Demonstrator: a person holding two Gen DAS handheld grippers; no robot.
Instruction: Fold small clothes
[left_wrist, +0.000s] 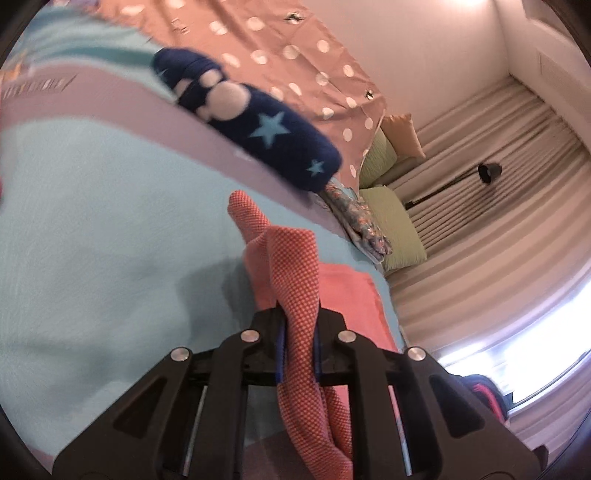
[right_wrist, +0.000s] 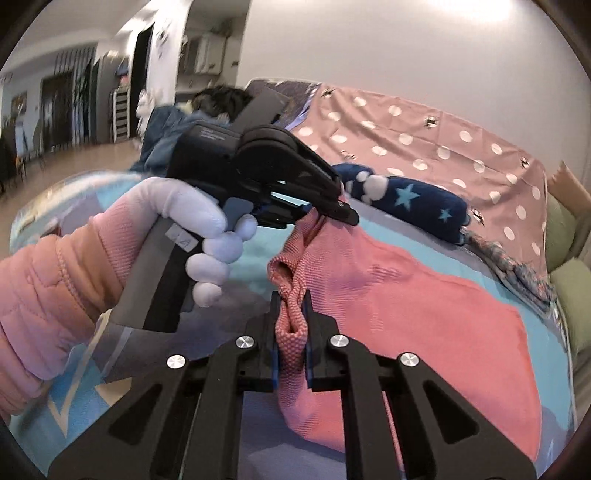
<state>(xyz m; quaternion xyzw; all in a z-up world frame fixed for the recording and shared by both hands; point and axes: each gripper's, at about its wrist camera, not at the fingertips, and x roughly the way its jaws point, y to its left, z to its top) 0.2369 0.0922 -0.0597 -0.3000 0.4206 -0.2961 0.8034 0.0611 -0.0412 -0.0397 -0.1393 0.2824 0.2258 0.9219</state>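
**Both my fingers pinch the coral garment above the bed**

On the left side, my left hand (right_wrist: 207, 236), in a white glove with a pink sleeve (right_wrist: 44, 295) behind it, holds the left gripper (left_wrist: 298, 332). Its fingers (left_wrist: 281, 347) are pressed nearly together and pinch a bunched fold of the coral garment (left_wrist: 295, 280). In the right wrist view the same gripper (right_wrist: 341, 214) bites the upper edge of this cloth, which hangs down from it.

A little more to the right, my right gripper (right_wrist: 291, 332) also has its fingers (right_wrist: 274, 350) pressed close, and they pinch a thick rolled edge of the coral garment (right_wrist: 424, 306). The two grips are near each other on the same edge. The rest of the garment spreads to the right and lies on the light blue bed cover (left_wrist: 92, 240).

Behind the garment, a dark blue plush piece with stars (right_wrist: 413, 203) lies on the bed, just beside a pink sheet with white dots (right_wrist: 461, 155). At the far right I see green cushions (left_wrist: 395, 225), a black lamp (left_wrist: 489, 172) and a pale curtain (left_wrist: 498, 221). At the far end of the bed there is a person in blue, partly hidden by my left gripper.
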